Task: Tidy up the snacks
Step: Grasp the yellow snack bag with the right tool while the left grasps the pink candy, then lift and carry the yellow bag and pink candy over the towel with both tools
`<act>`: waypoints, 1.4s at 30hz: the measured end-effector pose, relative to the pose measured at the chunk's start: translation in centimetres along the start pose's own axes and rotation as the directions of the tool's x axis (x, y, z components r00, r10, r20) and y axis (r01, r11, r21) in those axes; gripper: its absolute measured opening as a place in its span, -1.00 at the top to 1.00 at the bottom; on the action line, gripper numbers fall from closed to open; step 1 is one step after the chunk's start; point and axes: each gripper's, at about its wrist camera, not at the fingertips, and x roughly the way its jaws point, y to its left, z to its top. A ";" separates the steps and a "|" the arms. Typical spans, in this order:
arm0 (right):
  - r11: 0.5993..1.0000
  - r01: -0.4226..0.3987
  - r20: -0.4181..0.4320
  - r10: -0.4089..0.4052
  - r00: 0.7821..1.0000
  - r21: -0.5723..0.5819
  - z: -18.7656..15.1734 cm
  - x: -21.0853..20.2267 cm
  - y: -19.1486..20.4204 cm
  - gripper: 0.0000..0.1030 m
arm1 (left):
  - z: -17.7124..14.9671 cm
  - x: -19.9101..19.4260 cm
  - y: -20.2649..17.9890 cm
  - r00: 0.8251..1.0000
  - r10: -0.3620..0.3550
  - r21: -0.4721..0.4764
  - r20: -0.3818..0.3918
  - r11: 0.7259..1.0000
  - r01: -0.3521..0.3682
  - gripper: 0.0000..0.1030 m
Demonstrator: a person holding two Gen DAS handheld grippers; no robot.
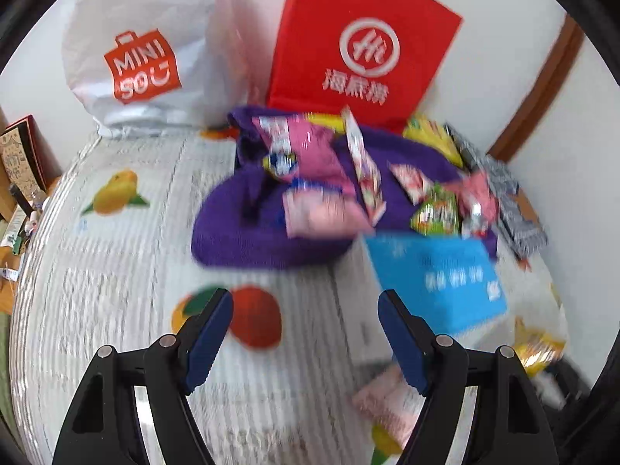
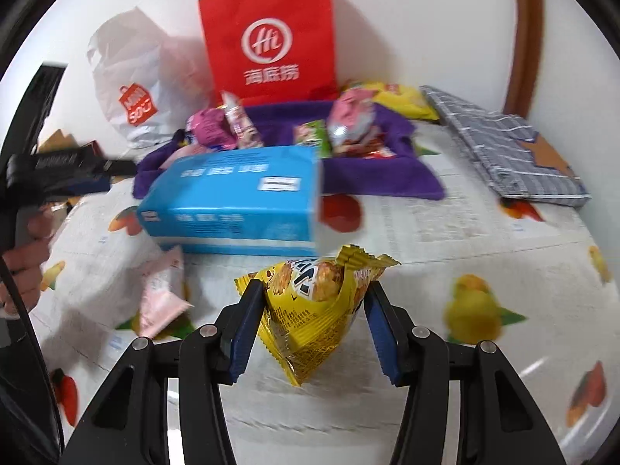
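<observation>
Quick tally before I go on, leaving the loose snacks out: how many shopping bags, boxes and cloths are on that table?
Shopping bags: 2, the white bag and the red bag
Boxes: 1, the blue box
Cloths: 2, the purple cloth and the grey checked cloth
Total: 5

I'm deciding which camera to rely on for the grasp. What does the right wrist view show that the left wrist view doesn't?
Only the right wrist view: the right gripper closed on a yellow snack packet, and the person's hand holding the other gripper.
Only the left wrist view: the left gripper, open and empty over the fruit-print cloth.
Both: blue box, purple cloth with snacks, red bag, white Miniso bag.
</observation>
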 end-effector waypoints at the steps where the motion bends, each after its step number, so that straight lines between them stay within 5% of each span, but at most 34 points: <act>1: 1.000 0.012 0.001 -0.012 1.000 0.002 -0.2 -0.1 -0.5 -0.02 | -0.7 0.2 -0.1 1.000 0.003 0.009 -0.021 1.000 -0.002 -0.47; 8: 1.000 0.030 0.010 -0.030 1.000 0.007 -0.8 0.3 -1.5 -0.02 | -6.0 0.6 -0.9 0.989 -0.027 0.038 -0.146 0.999 0.033 -0.46; 11: 0.999 0.033 0.021 -0.032 0.999 -0.005 -0.9 0.5 -1.5 -0.02 | -7.5 -0.1 -0.8 0.990 -0.046 -0.004 -0.130 0.999 0.046 -0.45; 16: 0.999 0.034 0.044 -0.034 0.998 -0.010 -1.0 0.3 -1.8 -0.02 | -8.4 -0.5 -1.5 0.976 -0.171 -0.081 -0.138 0.984 0.161 -0.46; 24: 0.999 -0.027 0.062 0.024 0.998 0.045 -1.6 0.0 -3.8 -0.02 | -7.3 1.0 -5.4 0.974 -0.157 -0.094 -0.163 0.985 0.143 -0.46; 30: 0.996 -0.068 0.058 0.064 0.996 0.066 -2.0 -0.4 -5.1 -0.02 | -6.3 2.2 -8.1 0.987 -0.029 -0.034 -0.158 0.999 0.024 -0.39; 34: 0.996 -0.056 0.065 0.052 0.997 0.064 -2.3 -0.5 -5.6 -0.02 | -6.6 2.6 -10.0 0.981 0.158 0.104 -0.115 0.984 -0.147 0.16; 35: 0.996 -0.058 0.064 0.054 0.996 0.068 -2.3 -0.5 -5.8 -0.02 | -6.7 2.6 -10.2 0.978 0.181 0.121 -0.101 0.978 -0.169 0.16; 42: 0.998 -0.056 0.020 0.055 0.998 0.026 -1.5 1.1 -5.6 -0.02 | -7.5 2.0 -9.7 0.984 0.179 0.157 -0.025 0.972 -0.173 0.15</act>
